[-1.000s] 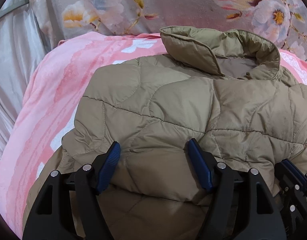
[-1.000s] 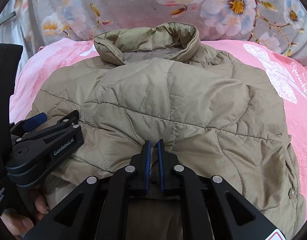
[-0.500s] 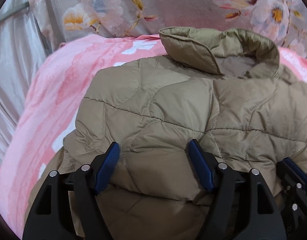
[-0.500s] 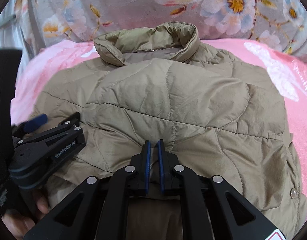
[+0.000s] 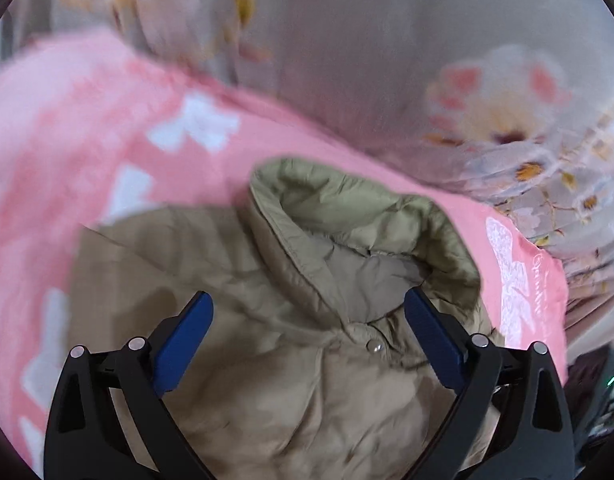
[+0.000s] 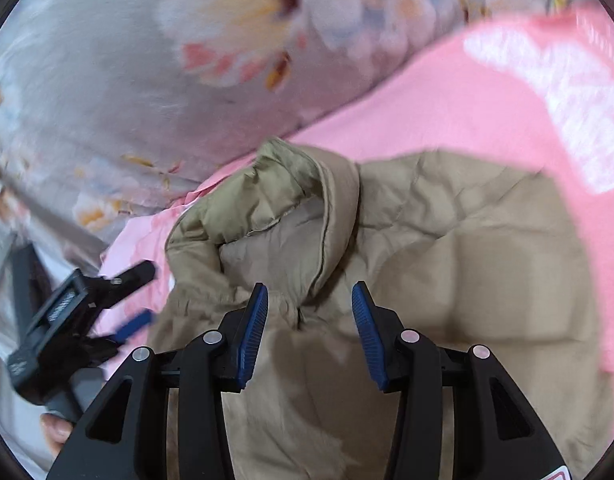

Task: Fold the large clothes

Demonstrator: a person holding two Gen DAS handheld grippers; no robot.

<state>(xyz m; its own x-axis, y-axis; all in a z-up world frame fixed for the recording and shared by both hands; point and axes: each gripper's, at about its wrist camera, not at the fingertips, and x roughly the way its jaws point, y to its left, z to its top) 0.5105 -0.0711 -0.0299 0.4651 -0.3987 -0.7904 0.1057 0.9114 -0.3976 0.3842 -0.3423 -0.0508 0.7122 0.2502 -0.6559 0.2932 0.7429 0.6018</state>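
Hovering over the folded khaki quilted jacket (image 5: 307, 380), the left gripper (image 5: 307, 336) has its blue pads spread wide with nothing pinched between them; its jaws have just been opening. The right gripper (image 6: 309, 332) stands about half apart, also just opened, with no cloth pressed by either pad. The jacket lies below and ahead of both, on the pink blanket (image 5: 87, 140), its long axis seemingly running away toward the collar (image 5: 347, 216) (which sits just beyond the fingertips). Both hands look about equally near. Farther off, cursive lettering on the blanket (image 5: 547, 280) is too blurred to read; behind lies floral bedding (image 6: 147, 100).
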